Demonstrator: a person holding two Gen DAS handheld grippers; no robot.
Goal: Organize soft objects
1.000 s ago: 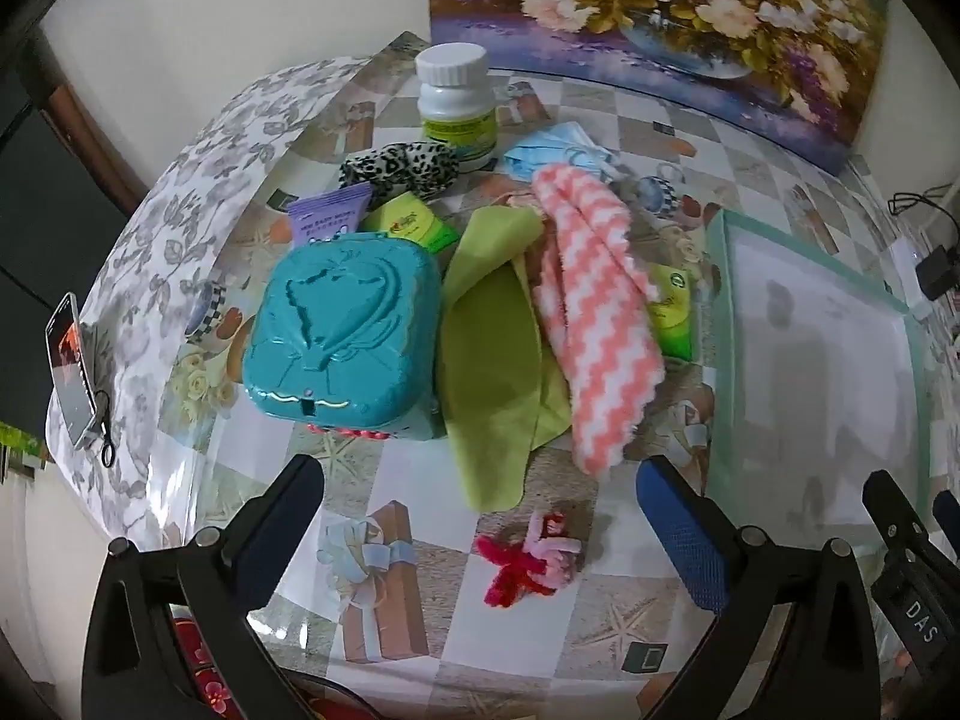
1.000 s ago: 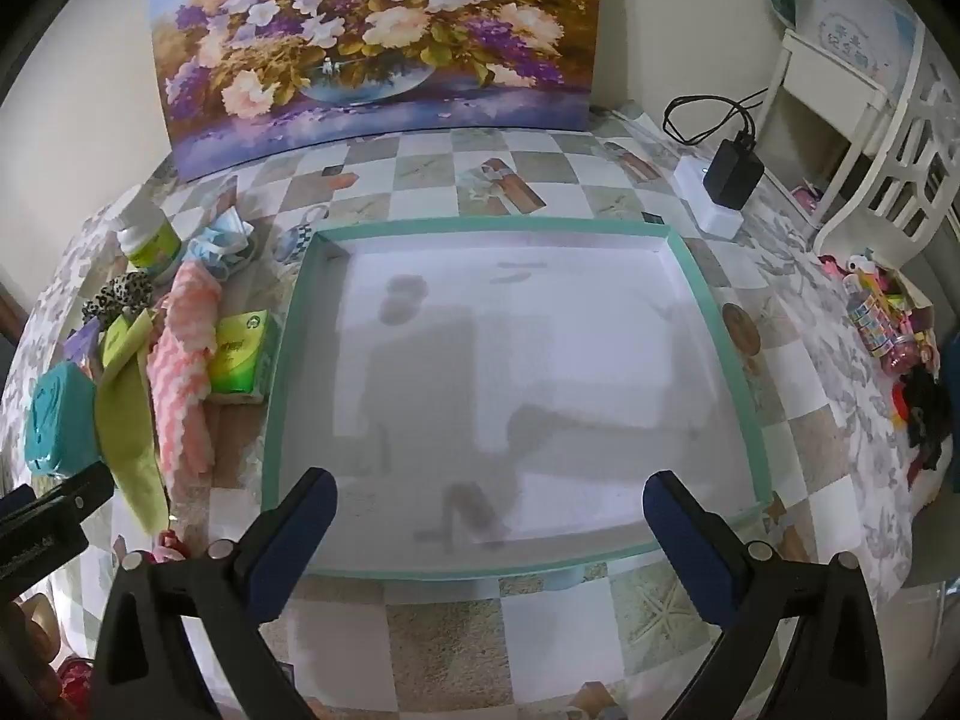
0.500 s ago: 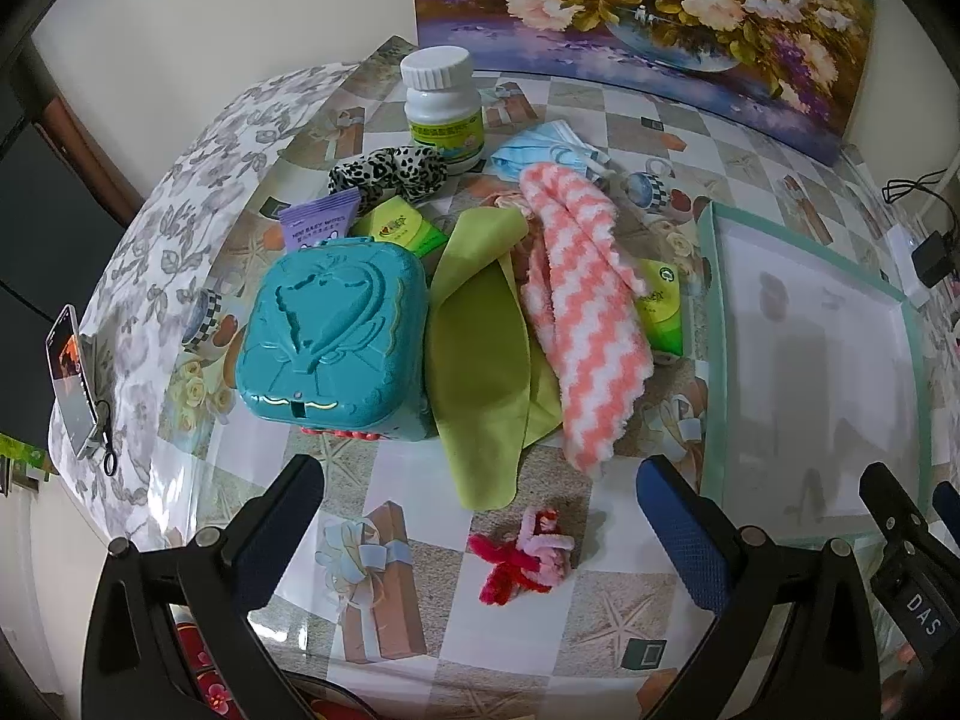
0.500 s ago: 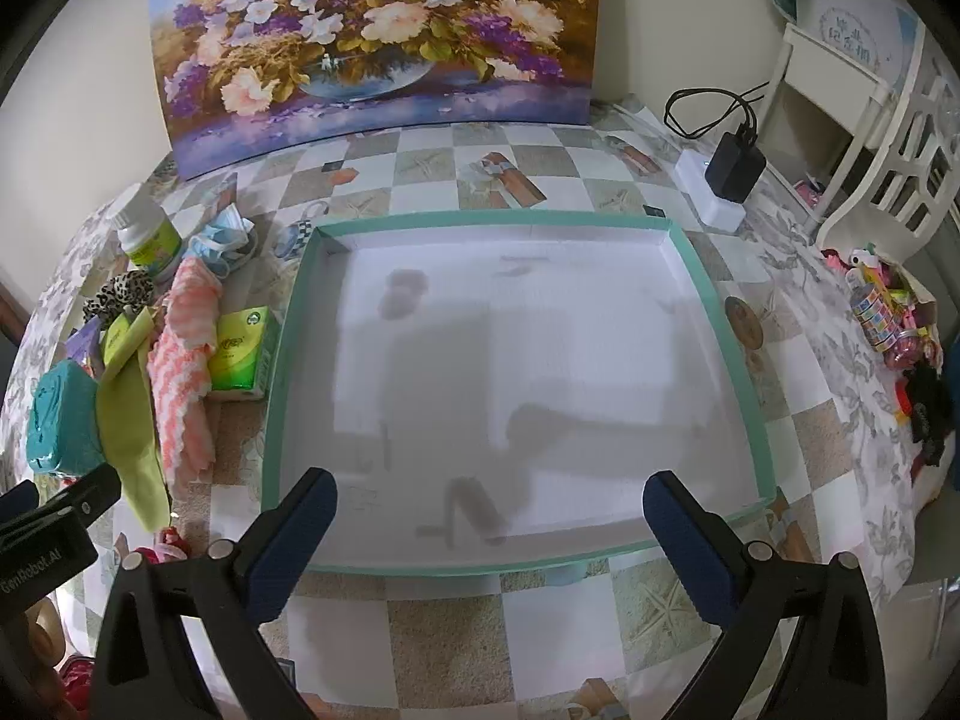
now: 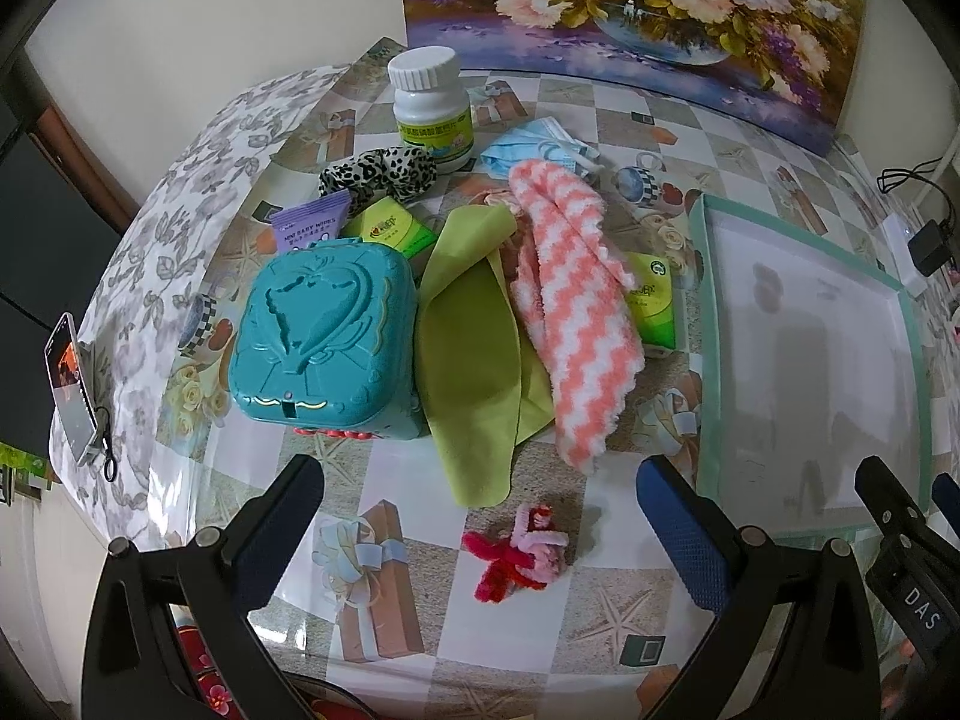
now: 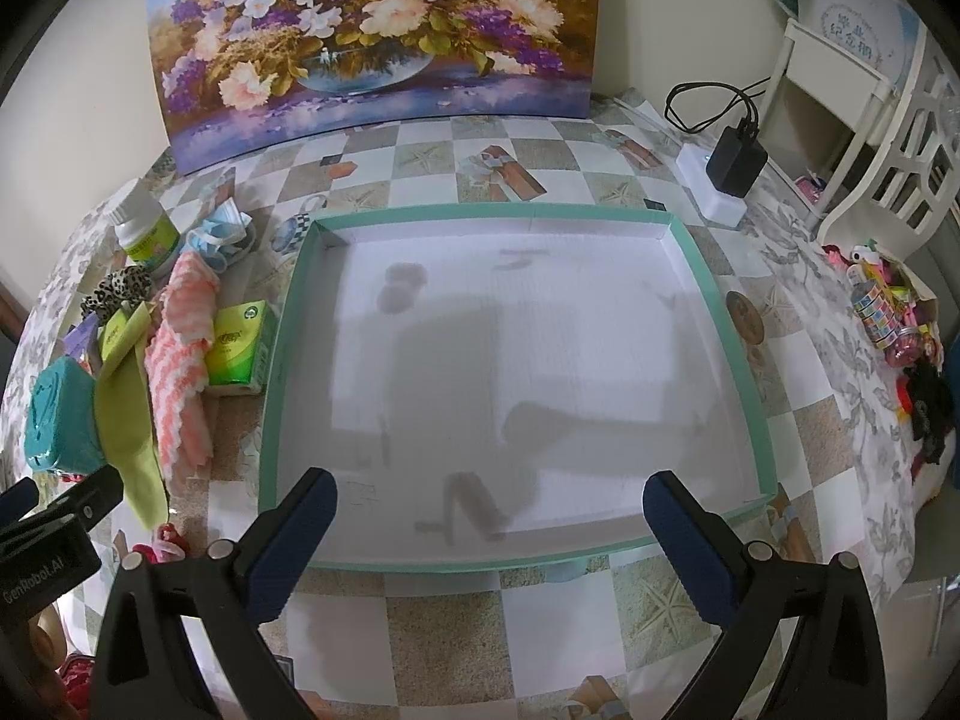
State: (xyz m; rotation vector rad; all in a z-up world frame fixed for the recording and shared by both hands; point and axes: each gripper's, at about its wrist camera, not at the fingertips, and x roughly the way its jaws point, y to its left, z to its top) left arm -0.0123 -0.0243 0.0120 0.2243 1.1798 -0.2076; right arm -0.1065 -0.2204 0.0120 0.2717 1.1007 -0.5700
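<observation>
Checked oilcloth with printed gift boxes and starfish covers the counter [image 5: 600,612], and a flower painting leans against the wall behind it. Nothing soft has gone into the teal-rimmed tray [image 6: 288,324] yet; its white floor is bare.

Soft things lie in a cluster on the left half of the counter, all left of the tray. Nearest the left gripper [image 5: 480,516] is the red and pink pipe-cleaner tangle [image 5: 519,552], on the counter almost directly between the two blue-padded fingers [image 5: 681,534], slightly right of centre. Just beyond it, the green cloth [image 5: 474,360] and the pink-and-white zigzag towel [image 5: 576,324] run lengthwise away from the fingers, their near ends pointing back toward the gripper; the towel overlaps the cloth's right edge. A teal box [image 5: 324,330] sits touching the cloth's left side.

Both pairs of fingers stand wide apart and hold nothing. The right gripper [image 6: 489,531] hovers at the tray's near rim, with the soft pile well off to its left.

So the left gripper is clearly the nearer one: the tangle needs only a short drop forward, while either cloth, judged from its long axis, would best be pinched across its near end and carried right to the tray.
</observation>
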